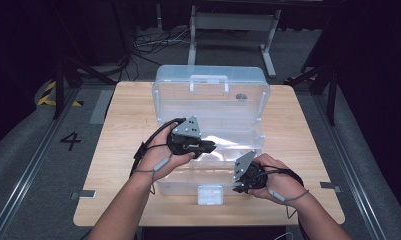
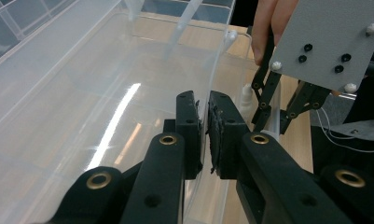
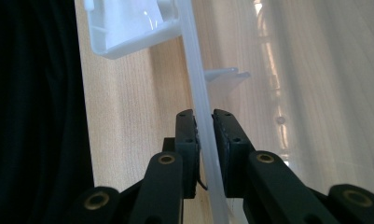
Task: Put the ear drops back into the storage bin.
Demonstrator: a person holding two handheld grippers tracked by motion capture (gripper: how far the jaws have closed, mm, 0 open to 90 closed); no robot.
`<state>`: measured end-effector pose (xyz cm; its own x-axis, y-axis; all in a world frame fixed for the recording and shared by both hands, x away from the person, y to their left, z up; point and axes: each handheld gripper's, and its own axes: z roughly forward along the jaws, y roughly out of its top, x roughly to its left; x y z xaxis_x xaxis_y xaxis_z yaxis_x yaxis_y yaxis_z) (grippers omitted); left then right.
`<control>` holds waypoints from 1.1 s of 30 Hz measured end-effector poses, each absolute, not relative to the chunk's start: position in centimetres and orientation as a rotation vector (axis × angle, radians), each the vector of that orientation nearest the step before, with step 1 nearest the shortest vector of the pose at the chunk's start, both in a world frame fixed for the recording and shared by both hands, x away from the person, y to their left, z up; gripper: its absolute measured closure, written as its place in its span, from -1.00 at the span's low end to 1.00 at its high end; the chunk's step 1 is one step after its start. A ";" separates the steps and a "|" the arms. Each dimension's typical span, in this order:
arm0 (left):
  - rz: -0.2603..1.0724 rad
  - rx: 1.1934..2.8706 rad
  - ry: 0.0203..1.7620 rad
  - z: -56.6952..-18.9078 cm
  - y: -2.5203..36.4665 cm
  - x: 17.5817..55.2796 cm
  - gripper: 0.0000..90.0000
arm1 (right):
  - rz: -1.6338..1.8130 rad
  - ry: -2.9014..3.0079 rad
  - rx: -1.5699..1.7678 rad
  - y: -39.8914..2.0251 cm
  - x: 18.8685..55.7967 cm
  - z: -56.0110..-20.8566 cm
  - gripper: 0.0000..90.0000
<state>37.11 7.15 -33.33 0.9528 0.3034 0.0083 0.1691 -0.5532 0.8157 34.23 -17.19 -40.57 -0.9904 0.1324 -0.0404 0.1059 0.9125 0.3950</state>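
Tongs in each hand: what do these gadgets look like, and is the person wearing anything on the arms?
Each of the tongs, left and right, is a black body topped by a grey three-cornered plate with small screws. The two black jaws are linkage bars with brass-coloured rivets and rough dark pads. A black cable trails from each. The forearms are bare, with thin grey cords looped round the wrists.

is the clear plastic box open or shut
Open: the clear plastic box has its lid swung up behind, and both the left gripper and right gripper clamp its walls.
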 end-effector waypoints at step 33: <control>0.156 2.220 0.322 -33.5 7.0 36.4 0.85 | 0.593 2.955 0.187 -17.1 33.5 -40.0 0.75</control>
